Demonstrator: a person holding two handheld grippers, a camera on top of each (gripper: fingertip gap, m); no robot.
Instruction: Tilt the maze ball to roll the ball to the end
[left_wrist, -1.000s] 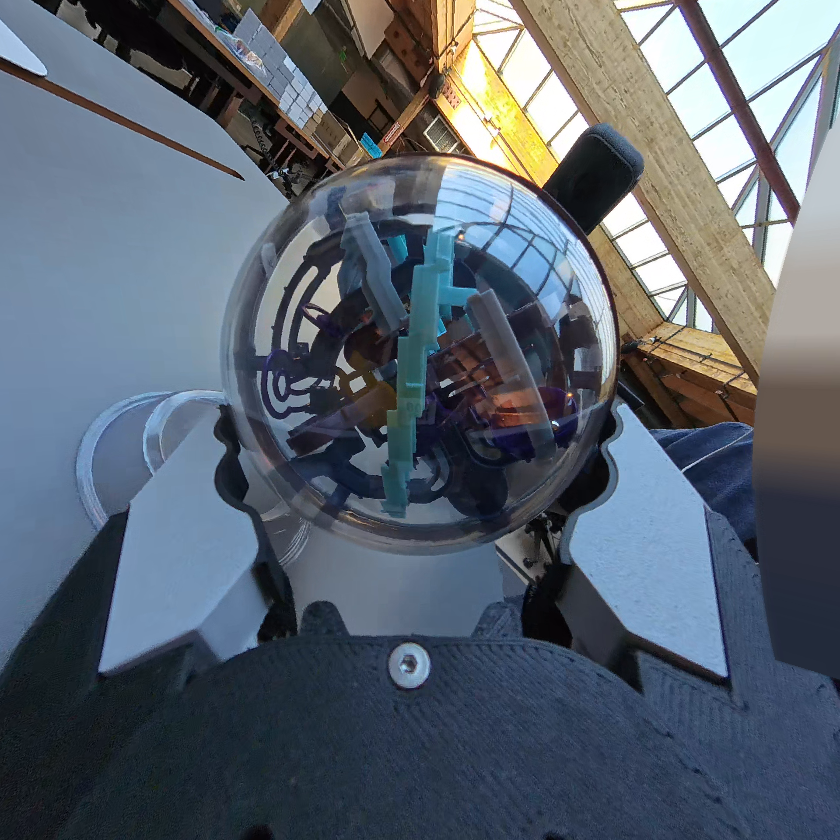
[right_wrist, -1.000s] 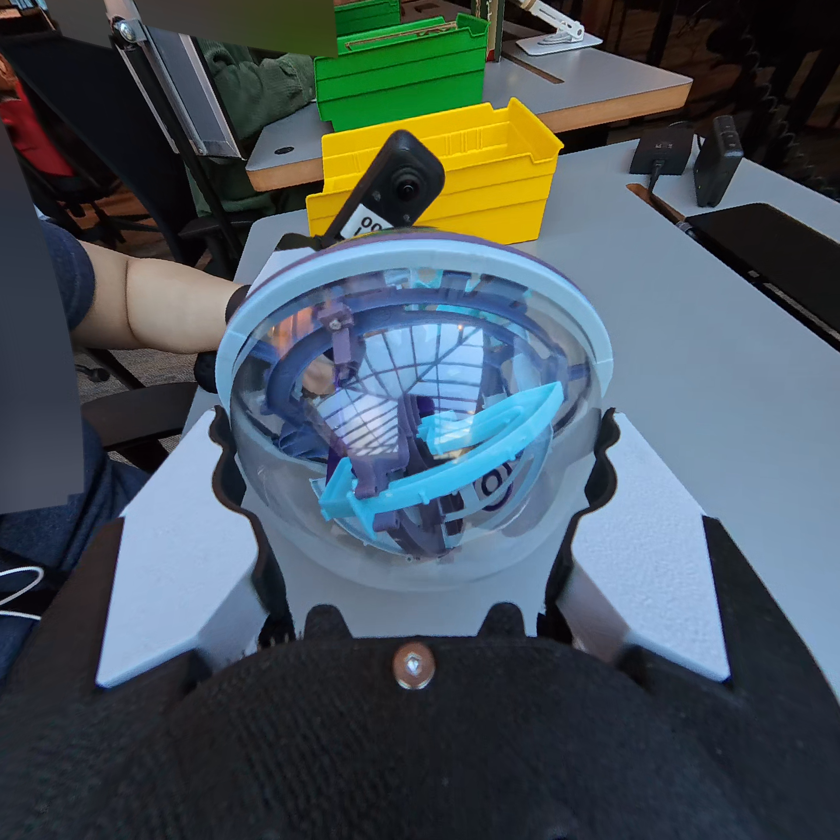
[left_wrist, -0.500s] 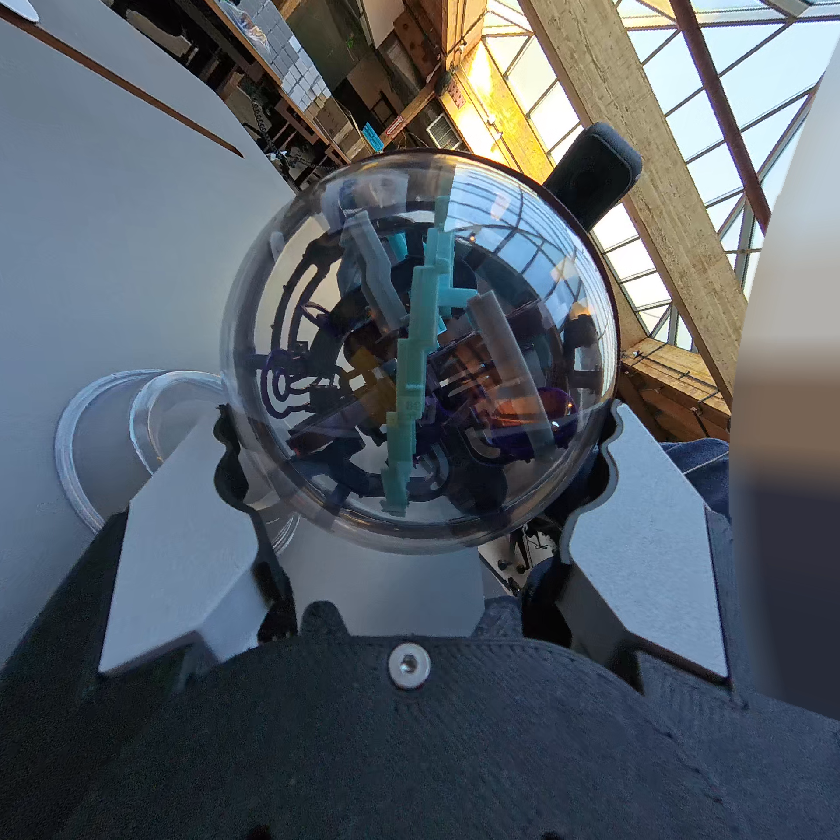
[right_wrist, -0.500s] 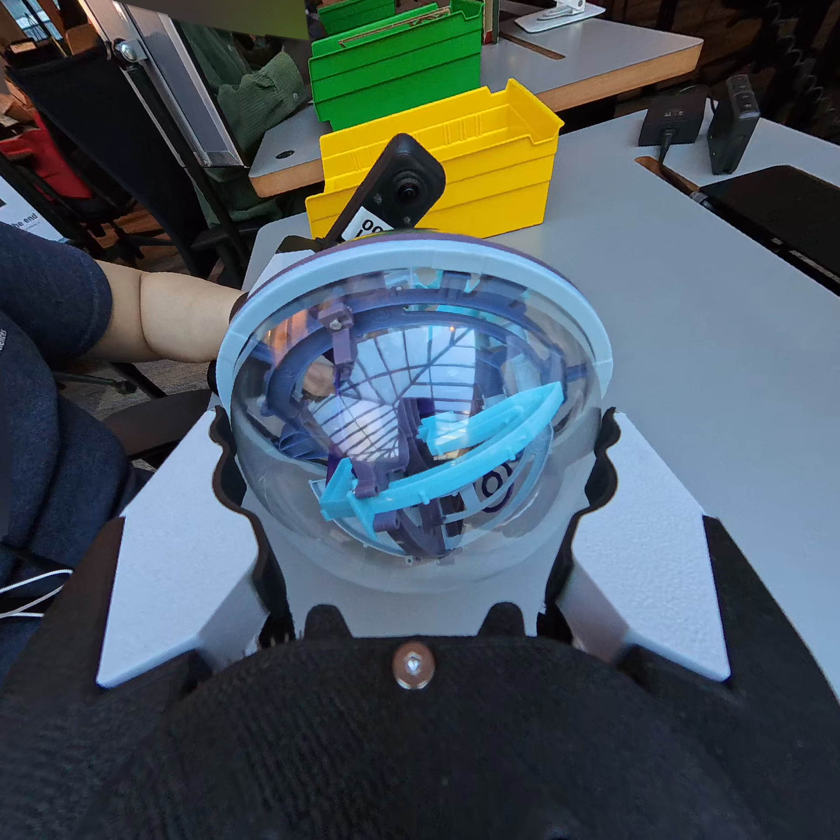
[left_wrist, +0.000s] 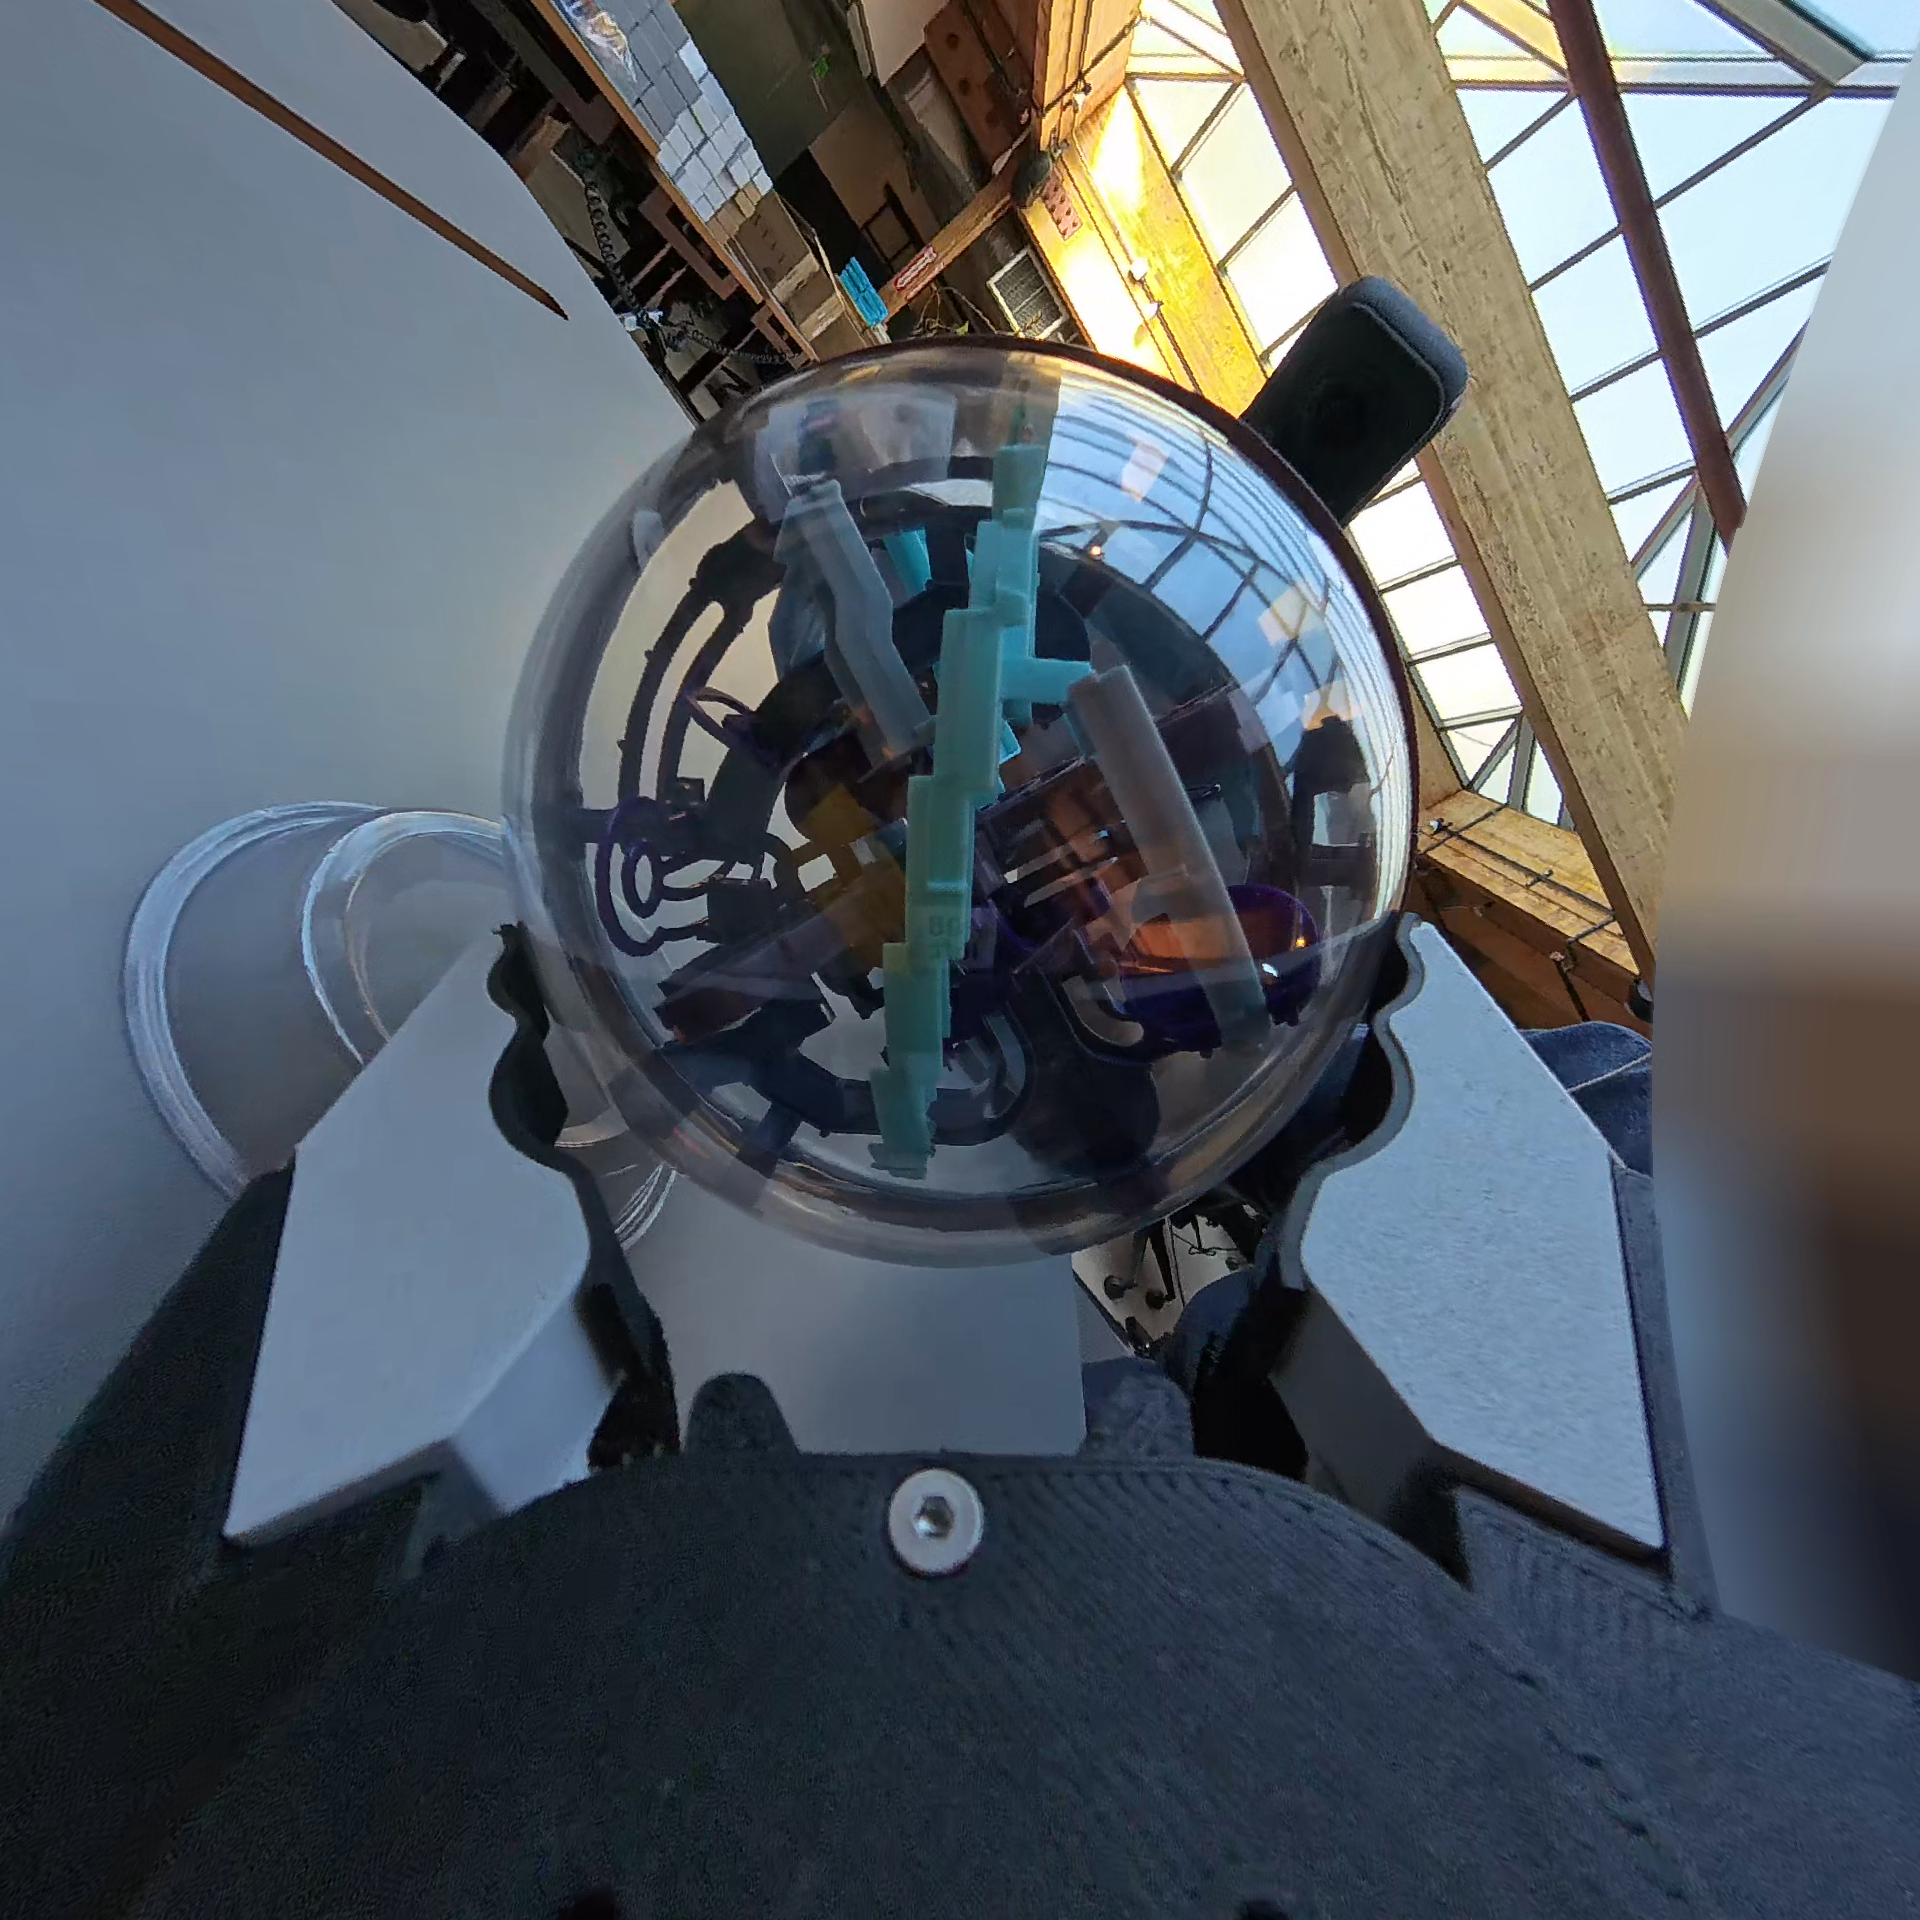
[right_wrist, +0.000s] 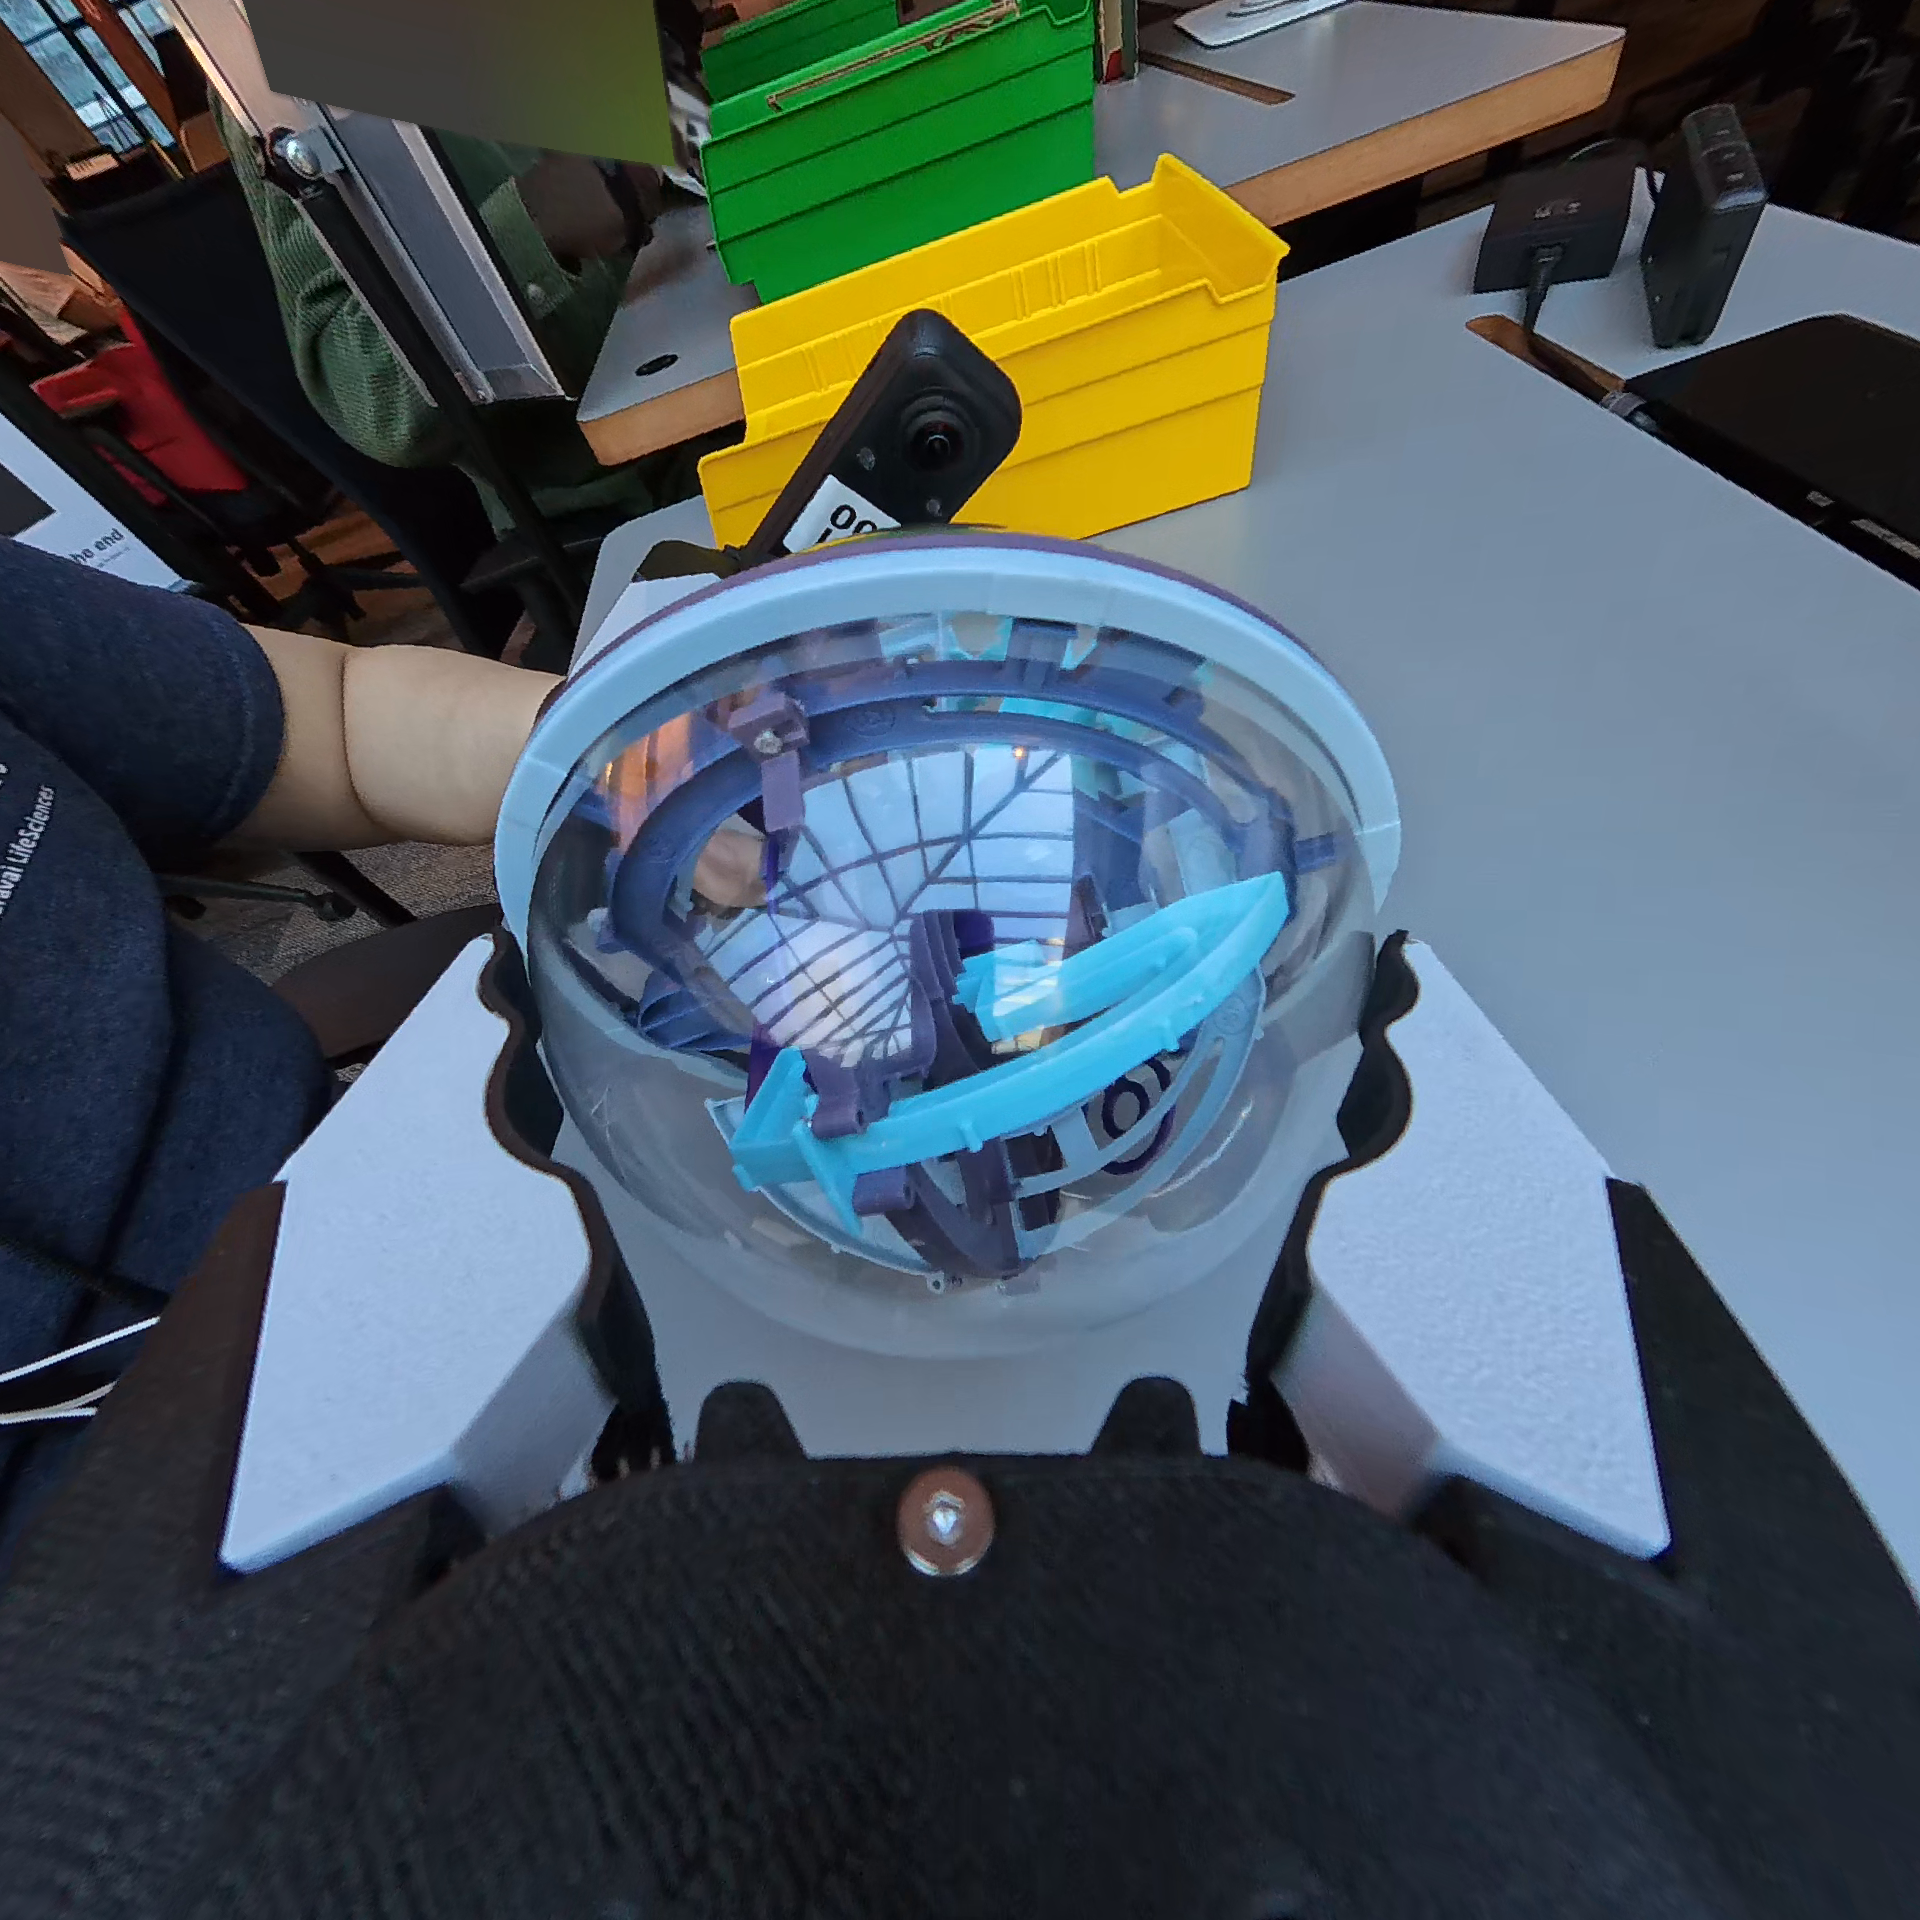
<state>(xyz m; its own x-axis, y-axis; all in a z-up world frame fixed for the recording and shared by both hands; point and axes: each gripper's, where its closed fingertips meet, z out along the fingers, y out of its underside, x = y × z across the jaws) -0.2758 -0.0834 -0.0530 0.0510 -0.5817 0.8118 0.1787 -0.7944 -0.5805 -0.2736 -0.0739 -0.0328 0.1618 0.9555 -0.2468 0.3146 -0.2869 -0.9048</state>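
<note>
maze ball (right_wrist: 951, 966) clamped in right gripper (right_wrist: 945, 1049), yellow bin (right_wrist: 1039, 343) behind

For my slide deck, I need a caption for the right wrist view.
Right gripper clamps the clear maze ball above a grey table, yellow bin behind.

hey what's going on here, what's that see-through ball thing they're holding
A person is holding a clear maze ball between two handheld grippers, the left gripper and the right gripper, one on each side, lifted above a grey table. Coloured tracks fill the sphere; I can't pick out the small ball inside. A clear plastic stand sits on the table below, and a yellow bin lies beyond.
</note>
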